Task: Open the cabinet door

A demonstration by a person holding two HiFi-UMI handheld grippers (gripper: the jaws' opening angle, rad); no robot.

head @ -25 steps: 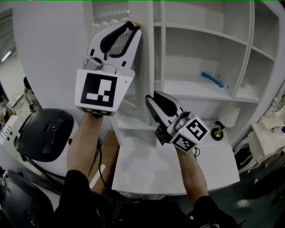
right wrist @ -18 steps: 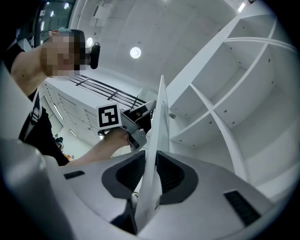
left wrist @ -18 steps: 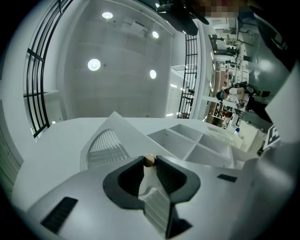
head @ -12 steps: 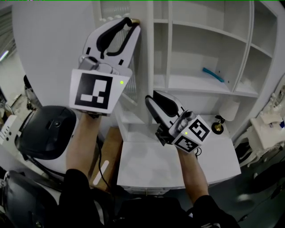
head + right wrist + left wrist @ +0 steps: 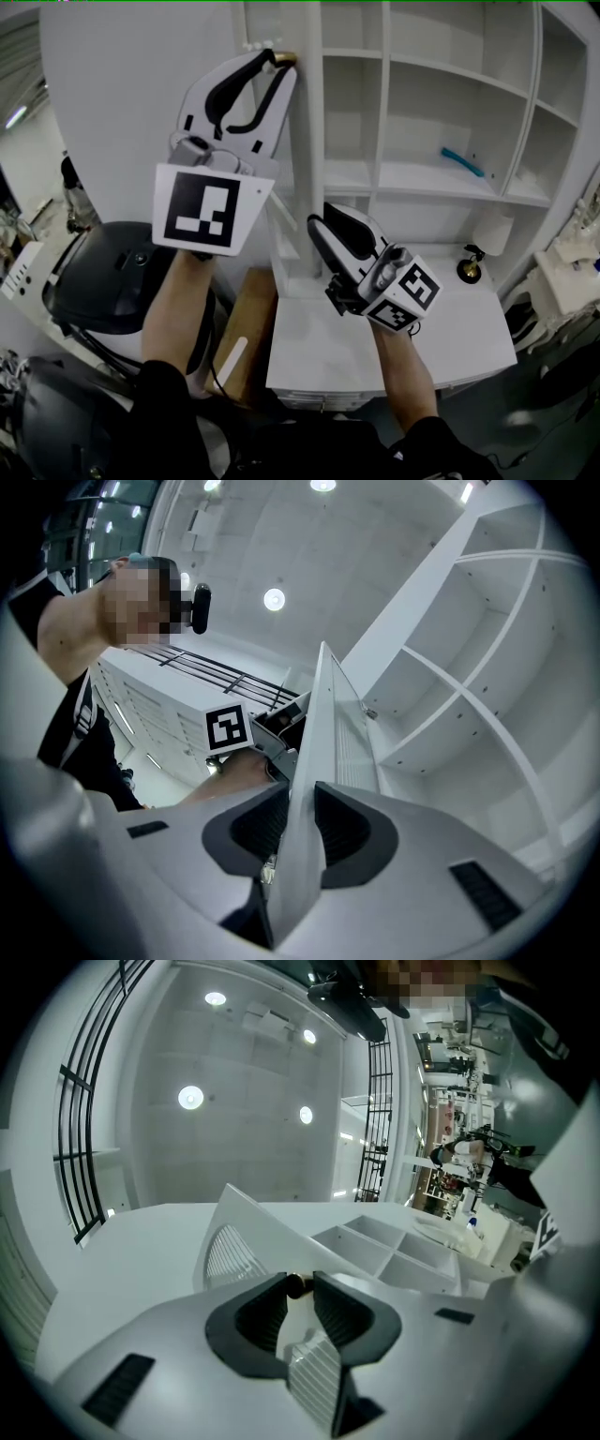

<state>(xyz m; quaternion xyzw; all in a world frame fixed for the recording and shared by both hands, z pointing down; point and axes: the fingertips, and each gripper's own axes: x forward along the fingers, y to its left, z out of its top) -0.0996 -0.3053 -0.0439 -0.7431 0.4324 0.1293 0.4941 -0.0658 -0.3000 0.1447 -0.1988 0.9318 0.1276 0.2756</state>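
White lacquer is nearly all there is here, and nearest the person is the white counter [image 5: 441, 328] at the foot of the cabinet. Just above it the right gripper [image 5: 328, 214] meets the free edge of the cabinet door [image 5: 305, 141] low down. In the right gripper view its two dark pads [image 5: 342, 827] press on either face of the panel [image 5: 323, 724], so it is pinching the door's edge.

Higher up the same door, the left gripper [image 5: 274, 58] is clenched on the small brass knob [image 5: 287, 57]. The left gripper view shows the knob [image 5: 295, 1285] caught between the ribbed pads, with the door's ribbed pane [image 5: 230, 1251] just beyond.

The door stands upright and edge-on to the head view, swung out from the cabinet front toward the person. Its long axis runs bottom to top, with the knob projecting to the left of it. The hinge side cannot be seen, but it seems to lie at the far edge, against the cabinet frame.

Behind the door the open shelves [image 5: 441, 178] are exposed, with a blue object [image 5: 457, 161] lying on one.

The door looks well on its way open. Any further swing probably goes leftward, away from the shelves, with the left gripper leading at the knob.
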